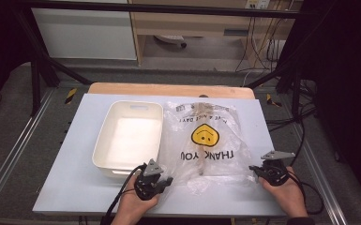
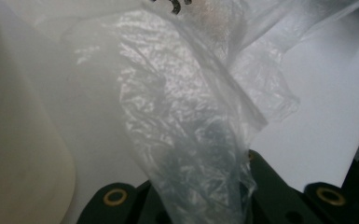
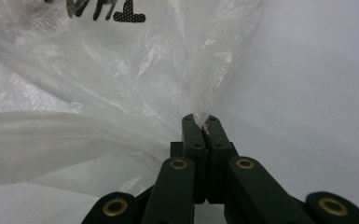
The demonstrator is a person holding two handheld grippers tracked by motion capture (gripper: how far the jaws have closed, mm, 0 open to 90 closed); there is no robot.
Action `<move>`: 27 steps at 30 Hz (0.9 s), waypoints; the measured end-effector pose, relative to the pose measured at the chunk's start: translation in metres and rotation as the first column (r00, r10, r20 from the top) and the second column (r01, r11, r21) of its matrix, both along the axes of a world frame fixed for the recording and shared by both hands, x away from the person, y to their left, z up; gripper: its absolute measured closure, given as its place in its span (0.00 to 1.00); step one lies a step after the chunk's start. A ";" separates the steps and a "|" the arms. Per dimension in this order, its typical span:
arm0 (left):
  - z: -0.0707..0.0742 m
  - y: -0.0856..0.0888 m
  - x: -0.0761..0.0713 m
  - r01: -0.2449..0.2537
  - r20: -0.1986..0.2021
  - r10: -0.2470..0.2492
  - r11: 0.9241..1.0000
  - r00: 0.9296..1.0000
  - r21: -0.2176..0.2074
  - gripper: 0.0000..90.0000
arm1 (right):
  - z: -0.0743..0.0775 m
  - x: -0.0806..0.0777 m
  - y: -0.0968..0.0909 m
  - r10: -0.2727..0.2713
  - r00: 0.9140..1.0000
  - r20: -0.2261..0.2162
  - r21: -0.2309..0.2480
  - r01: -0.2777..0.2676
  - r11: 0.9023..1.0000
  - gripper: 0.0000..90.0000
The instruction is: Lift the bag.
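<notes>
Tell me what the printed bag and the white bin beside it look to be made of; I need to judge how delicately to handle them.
The bag looks like thin clear plastic film: see-through, crinkled, glossy highlights, black and yellow print. The white bin looks like rigid moulded plastic with a smooth satin finish, rounded corners and a handle slot. The left gripper and right gripper each pinch a bag edge.
</notes>
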State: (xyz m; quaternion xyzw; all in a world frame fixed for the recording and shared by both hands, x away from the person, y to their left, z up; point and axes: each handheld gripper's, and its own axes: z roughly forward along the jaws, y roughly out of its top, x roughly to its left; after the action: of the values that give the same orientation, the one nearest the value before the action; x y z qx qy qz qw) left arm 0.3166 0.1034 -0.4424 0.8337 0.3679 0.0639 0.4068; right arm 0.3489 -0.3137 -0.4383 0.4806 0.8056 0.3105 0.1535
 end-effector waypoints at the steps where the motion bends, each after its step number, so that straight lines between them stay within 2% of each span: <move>1: -0.002 0.001 -0.001 0.001 -0.006 -0.001 1.000 1.000 0.001 1.00 | -0.001 0.000 0.000 -0.001 1.000 -0.002 -0.010 0.001 1.000 1.00; 3: -0.005 0.003 -0.002 0.001 -0.014 -0.001 1.000 1.000 0.006 1.00 | -0.001 0.000 0.000 -0.003 1.000 -0.007 -0.009 0.003 1.000 1.00; 5: -0.006 0.003 -0.004 -0.001 -0.003 0.001 1.000 1.000 0.028 1.00 | -0.002 0.000 0.001 -0.004 1.000 -0.005 -0.022 0.004 1.000 1.00; 9: -0.007 0.005 -0.005 -0.011 0.014 0.010 1.000 1.000 0.022 0.98 | -0.003 -0.001 0.001 -0.007 1.000 -0.007 -0.015 0.007 1.000 1.00; 14: -0.005 0.006 -0.009 -0.039 0.052 0.038 0.999 0.998 0.020 0.81 | -0.003 -0.002 0.000 -0.008 1.000 0.013 0.028 0.007 1.000 0.99; 19: 0.002 0.008 -0.011 -0.054 0.076 0.057 0.997 0.995 -0.046 0.64 | 0.000 -0.002 0.006 0.001 0.999 0.054 0.049 -0.004 0.999 0.81; 22: 0.008 0.008 -0.014 -0.064 0.101 0.070 0.996 0.992 -0.064 0.54 | 0.001 -0.001 0.007 0.002 0.998 0.059 0.055 -0.005 0.998 0.75; 27: 0.019 0.009 -0.020 -0.067 0.128 0.080 0.993 0.989 -0.099 0.45 | 0.001 -0.001 0.008 -0.009 0.998 0.065 0.059 0.005 0.998 0.64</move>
State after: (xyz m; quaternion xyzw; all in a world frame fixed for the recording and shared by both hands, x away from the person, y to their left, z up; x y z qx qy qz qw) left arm 0.2963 0.1124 -0.4235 0.7934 0.3733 0.1165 0.4665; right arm 0.3482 -0.3054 -0.4376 0.4773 0.7890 0.3490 0.1667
